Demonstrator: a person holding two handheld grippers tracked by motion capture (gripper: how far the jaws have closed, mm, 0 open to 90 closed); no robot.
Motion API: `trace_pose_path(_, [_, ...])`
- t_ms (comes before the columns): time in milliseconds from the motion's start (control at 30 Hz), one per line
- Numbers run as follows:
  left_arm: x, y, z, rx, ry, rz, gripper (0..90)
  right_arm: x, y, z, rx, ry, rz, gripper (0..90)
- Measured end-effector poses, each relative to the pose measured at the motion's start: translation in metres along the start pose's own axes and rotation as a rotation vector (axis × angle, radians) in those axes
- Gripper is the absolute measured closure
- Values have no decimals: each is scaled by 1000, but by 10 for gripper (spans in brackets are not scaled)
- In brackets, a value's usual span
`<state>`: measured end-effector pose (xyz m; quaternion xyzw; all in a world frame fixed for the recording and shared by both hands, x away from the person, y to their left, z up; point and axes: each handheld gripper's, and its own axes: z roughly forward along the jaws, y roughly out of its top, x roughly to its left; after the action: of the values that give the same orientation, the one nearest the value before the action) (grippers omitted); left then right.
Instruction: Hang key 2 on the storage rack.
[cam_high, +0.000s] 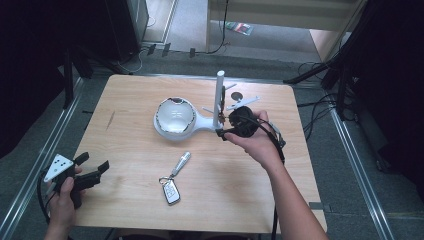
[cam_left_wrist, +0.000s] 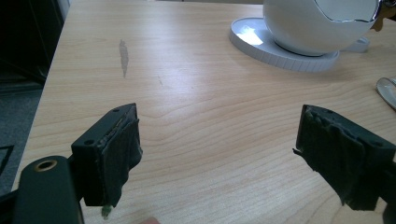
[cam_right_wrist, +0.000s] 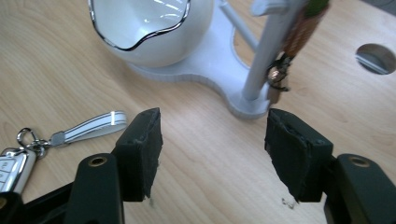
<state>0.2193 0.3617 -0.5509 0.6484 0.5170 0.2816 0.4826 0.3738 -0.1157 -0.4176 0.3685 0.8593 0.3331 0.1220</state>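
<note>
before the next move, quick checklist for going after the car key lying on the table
1. Right gripper empty, jaws apart: ok.
2. Keychain hanging beside the pole of the white stand, clear of the right jaws: ok.
3. Keychain firmly hooked on its peg: cannot tell, the top is cut off in the right gripper view.
4. Car key flat on the table, its strap stretched out, nothing on top: ok.
5. Left gripper open, empty, and away from the car key: ok.
</note>
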Motion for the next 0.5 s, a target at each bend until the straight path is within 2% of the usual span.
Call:
trace_pose_path(167, [0,0,0,0,0,-2,145,15,-2,6,33,3,19,353])
trace_pose_path(233, [0,0,0,0,0,-2,144,22,-4,11,67,-24,26,343])
trace_pose_path(400, [0,0,0,0,0,-2,145,38,-5,22,114,-3,23,337])
trace_pose_path(500, [0,0,0,0,0,-3,145,47,-6,31,140,18,32,299])
